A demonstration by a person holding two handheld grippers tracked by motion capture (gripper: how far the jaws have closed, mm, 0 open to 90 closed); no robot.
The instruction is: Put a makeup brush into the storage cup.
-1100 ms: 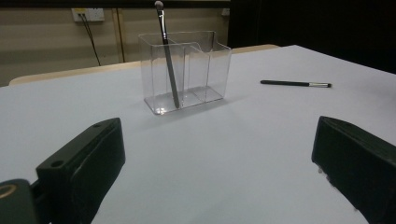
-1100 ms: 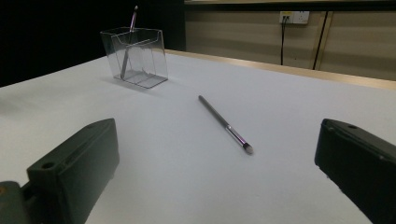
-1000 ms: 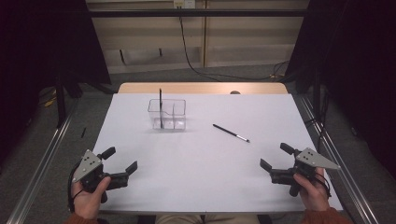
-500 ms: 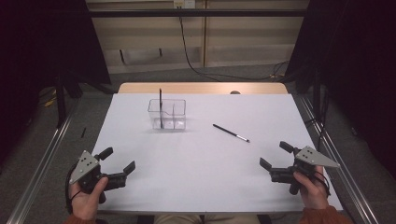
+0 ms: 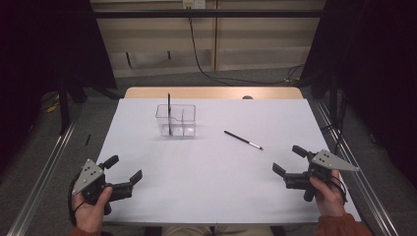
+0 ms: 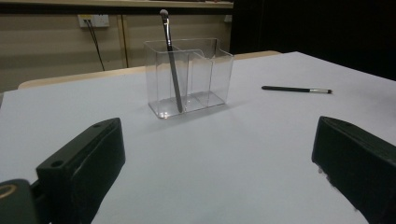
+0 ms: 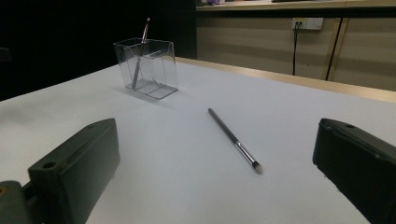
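A clear plastic organizer with compartments stands on the far left-centre of the white table. One dark makeup brush stands upright in its left compartment. A second dark brush lies flat to the right of the organizer. My left gripper rests open at the near left corner, empty. Low at the near right, my right gripper is open too, with the lying brush ahead of it.
The table's far wooden edge borders a wall with a power socket and a hanging cable. Metal rails run along both sides of the table. A small dark object sits at the far edge.
Both hands have drifted slightly toward the near edge of the table. Both grippers stay open and the brushes and organizer have not moved.
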